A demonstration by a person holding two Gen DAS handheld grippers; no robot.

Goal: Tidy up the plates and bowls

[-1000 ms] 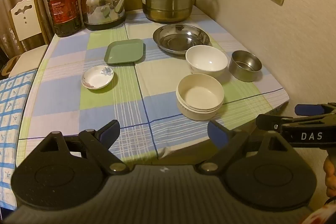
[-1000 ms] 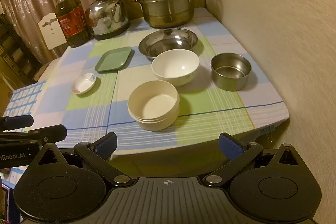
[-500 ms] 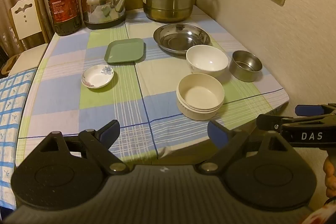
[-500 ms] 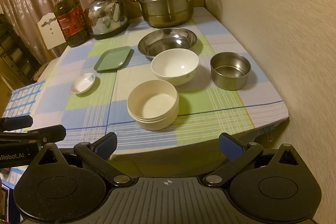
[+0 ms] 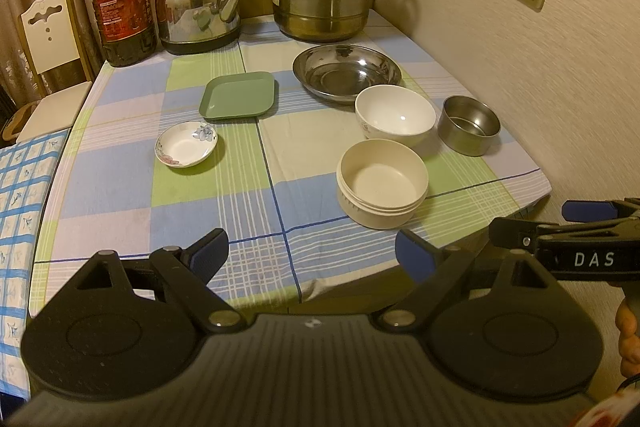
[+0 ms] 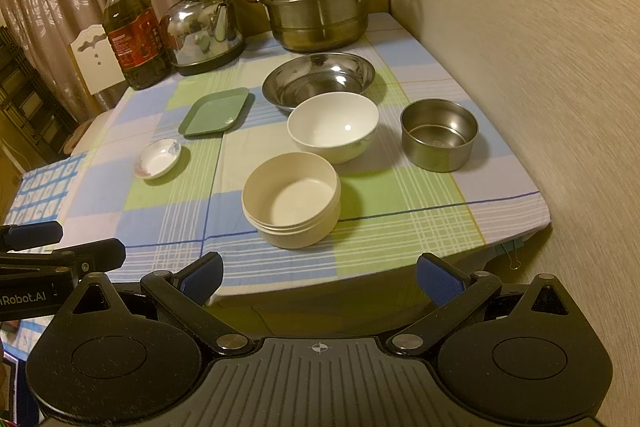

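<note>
Both claws (image 5: 312, 255) (image 6: 319, 277) agape before table (image 5: 120, 187)

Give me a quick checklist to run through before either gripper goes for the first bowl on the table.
1. Left gripper jaws open and holding nothing: ok.
2. Right gripper jaws open and holding nothing: ok.
3. Both grippers short of the table edge, touching no dish: ok.
4. Cream bowl nearest the front, upright, apart from the white bowl: ok.
5. White bowl clear of the steel basin behind it: cannot tell, their rims overlap in both views.
6. Small steel bowl, green plate and flowered saucer each standing alone with bare cloth around them: ok.
</note>
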